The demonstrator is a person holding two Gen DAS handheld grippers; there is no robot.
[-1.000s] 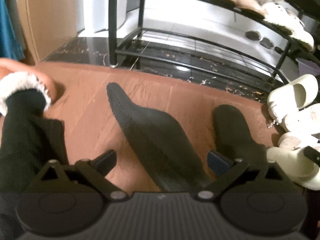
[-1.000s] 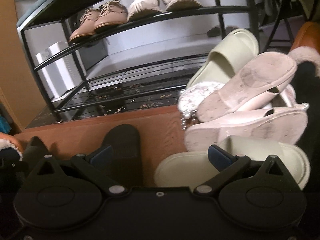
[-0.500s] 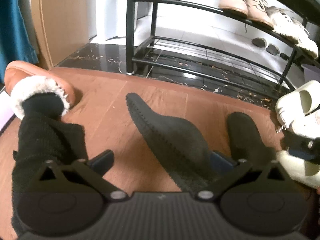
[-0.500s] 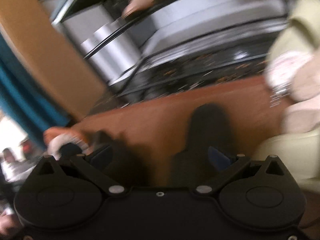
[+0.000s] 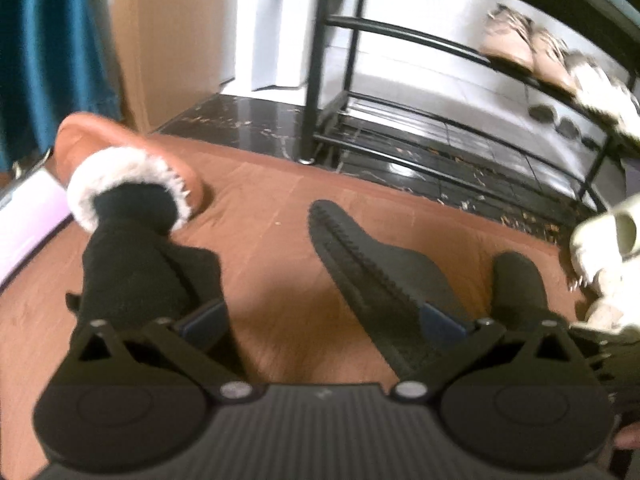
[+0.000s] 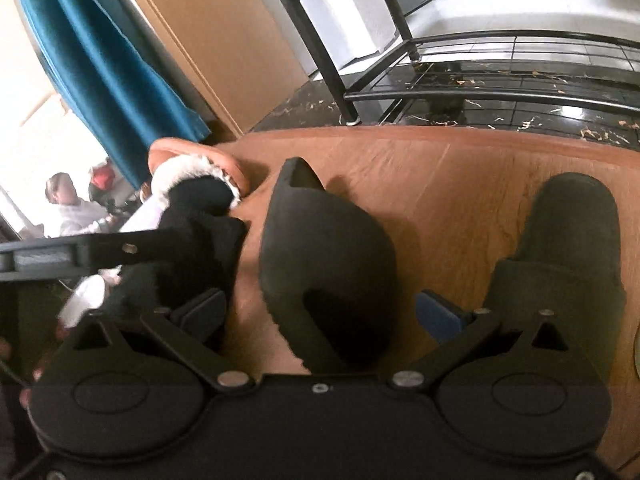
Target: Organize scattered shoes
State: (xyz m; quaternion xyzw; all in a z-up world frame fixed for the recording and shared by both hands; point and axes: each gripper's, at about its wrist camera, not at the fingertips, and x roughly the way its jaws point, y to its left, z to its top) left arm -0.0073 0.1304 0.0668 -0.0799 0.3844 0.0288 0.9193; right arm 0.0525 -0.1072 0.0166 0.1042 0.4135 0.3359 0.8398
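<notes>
Right gripper (image 6: 320, 316) over two black slippers (image 6: 326, 264)

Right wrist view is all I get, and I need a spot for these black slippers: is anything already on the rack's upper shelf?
Observer: Yes. The left wrist view shows tan lace-up shoes on the upper shelf, with white sneakers beside them.
Operator: Any loose shoes further right?
Observer: Pale slippers lie heaped on the floor, beyond the upright black slipper.
Operator: How does the tipped slipper look from the left?
Observer: The tipped black slipper shows its ridged sole to that camera, and the left gripper is open behind it.
</notes>
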